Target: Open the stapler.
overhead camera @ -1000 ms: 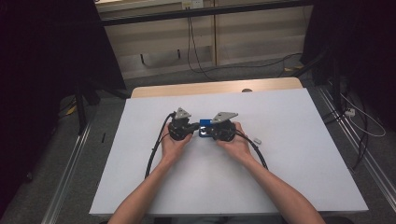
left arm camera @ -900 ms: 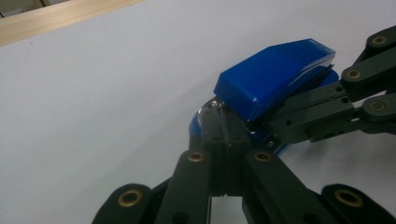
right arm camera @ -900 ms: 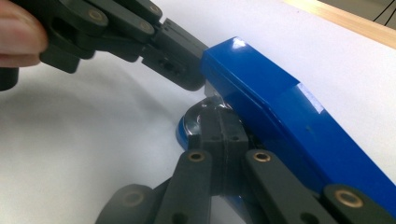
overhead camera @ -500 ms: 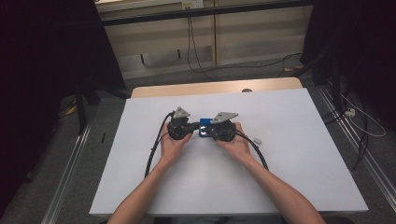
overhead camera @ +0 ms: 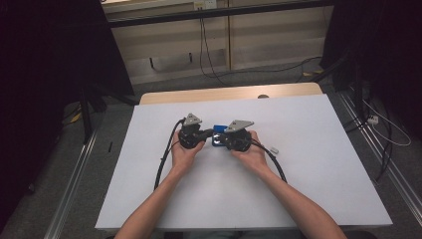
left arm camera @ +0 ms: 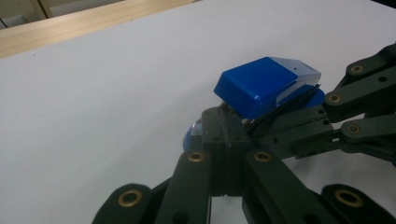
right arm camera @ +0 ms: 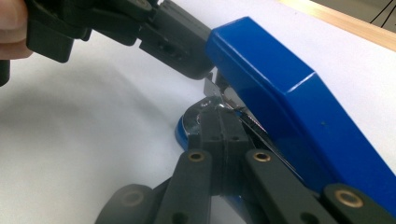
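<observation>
A blue stapler [overhead camera: 218, 134] lies on the white table [overhead camera: 318, 164] between both hands. My left gripper [overhead camera: 208, 133] comes at it from the left, jaws shut, and the tips touch the stapler's [left arm camera: 266, 84] front end. In the left gripper view my left gripper [left arm camera: 219, 122] has its tips against the silver and blue base. My right gripper [overhead camera: 225, 140] meets the stapler from the right, jaws also shut. In the right gripper view my right gripper [right arm camera: 219, 122] pokes into the stapler's [right arm camera: 289, 102] mouth under the blue top. Whether either pair pinches a part is hidden.
A small white object [overhead camera: 273, 149] lies on the table just right of the right hand. A wooden strip [overhead camera: 229, 93] runs along the table's far edge. Black cables [overhead camera: 164, 164] trail from both grippers toward the person.
</observation>
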A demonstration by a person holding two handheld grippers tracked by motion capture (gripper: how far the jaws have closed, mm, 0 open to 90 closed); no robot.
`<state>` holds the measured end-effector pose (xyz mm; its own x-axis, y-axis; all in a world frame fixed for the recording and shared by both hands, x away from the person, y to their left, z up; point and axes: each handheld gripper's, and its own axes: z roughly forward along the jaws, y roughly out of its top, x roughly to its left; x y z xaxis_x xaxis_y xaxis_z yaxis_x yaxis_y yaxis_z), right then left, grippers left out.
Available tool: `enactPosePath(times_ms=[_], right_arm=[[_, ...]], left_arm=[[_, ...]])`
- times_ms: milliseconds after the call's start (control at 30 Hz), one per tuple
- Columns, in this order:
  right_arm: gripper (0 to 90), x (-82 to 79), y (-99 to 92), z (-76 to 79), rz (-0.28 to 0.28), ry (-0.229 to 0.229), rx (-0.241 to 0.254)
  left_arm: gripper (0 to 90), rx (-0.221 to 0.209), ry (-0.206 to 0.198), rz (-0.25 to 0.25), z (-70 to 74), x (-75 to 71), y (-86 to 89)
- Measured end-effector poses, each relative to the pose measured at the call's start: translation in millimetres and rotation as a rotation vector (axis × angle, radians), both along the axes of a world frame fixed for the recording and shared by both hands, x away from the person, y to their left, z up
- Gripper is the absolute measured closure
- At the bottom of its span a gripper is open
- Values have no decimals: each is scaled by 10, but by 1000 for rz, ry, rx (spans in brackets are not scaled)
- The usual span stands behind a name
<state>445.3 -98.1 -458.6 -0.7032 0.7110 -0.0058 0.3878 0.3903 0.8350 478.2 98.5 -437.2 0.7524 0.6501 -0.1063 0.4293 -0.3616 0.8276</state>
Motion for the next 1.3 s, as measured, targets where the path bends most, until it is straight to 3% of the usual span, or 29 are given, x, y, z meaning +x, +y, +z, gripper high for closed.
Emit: enactPosePath(times_ms=[933, 1167, 1300], right_arm=[[900, -5, 2, 3, 2, -10, -11], [900, -9, 4, 7, -5, -14, -16], [900, -23, -1, 41, -11, -27, 10]], left_arm=[[900, -61, -15, -5, 95, -6, -26], [900, -57, -15, -13, 108, 3, -22], [900, -54, -18, -10, 105, 1, -24]])
